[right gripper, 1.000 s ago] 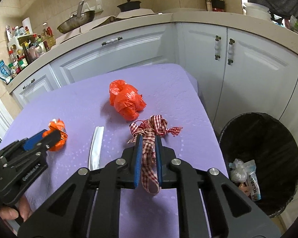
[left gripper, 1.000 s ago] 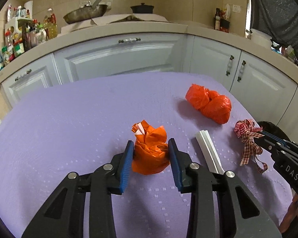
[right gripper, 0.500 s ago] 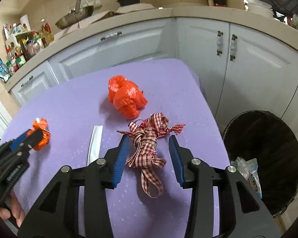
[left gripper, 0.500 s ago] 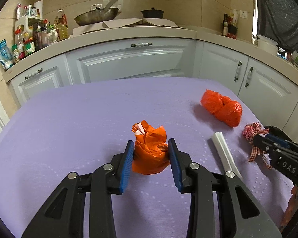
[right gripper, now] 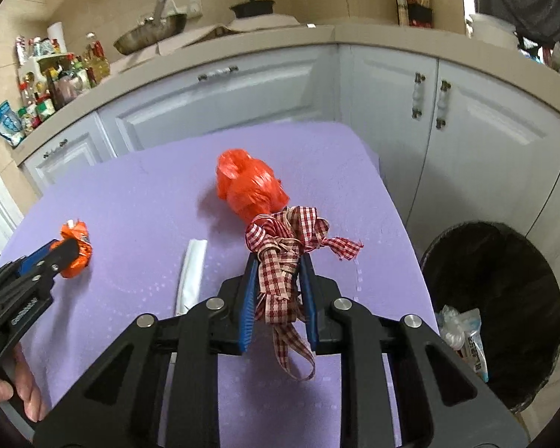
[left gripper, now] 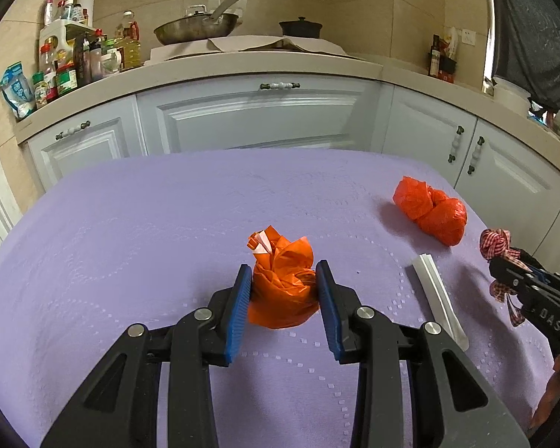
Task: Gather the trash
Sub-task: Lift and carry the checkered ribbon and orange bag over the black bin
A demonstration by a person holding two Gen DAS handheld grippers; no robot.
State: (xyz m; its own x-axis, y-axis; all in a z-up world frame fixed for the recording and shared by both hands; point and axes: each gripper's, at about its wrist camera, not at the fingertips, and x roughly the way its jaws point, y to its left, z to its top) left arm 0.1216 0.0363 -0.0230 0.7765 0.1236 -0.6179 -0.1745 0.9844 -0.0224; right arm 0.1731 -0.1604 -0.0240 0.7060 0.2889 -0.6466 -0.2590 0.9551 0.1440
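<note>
My left gripper (left gripper: 283, 280) is shut on a crumpled orange wrapper (left gripper: 280, 291) just above the purple tablecloth (left gripper: 130, 242). In the right wrist view the same wrapper (right gripper: 76, 246) shows at the left gripper's tips. My right gripper (right gripper: 279, 268) is closing; its blue pads press a red-and-white checked ribbon bow (right gripper: 280, 246), whose tail hangs below. A knotted orange plastic bag (right gripper: 250, 186) lies just beyond the bow. Between the two grippers lies a white folded strip (right gripper: 192, 272).
A black-lined bin (right gripper: 504, 272) stands on the floor right of the table, with clear plastic wrappers (right gripper: 463, 336) inside. White cabinets (left gripper: 257, 115) run behind the table. A pan, a pot and bottles sit on the counter. A hand (right gripper: 22, 392) holds the left gripper.
The right gripper let go of the ribbon, opened wide around it, then closed on it again further up. The left gripper kept hold of the orange wrapper and drifted slightly left.
</note>
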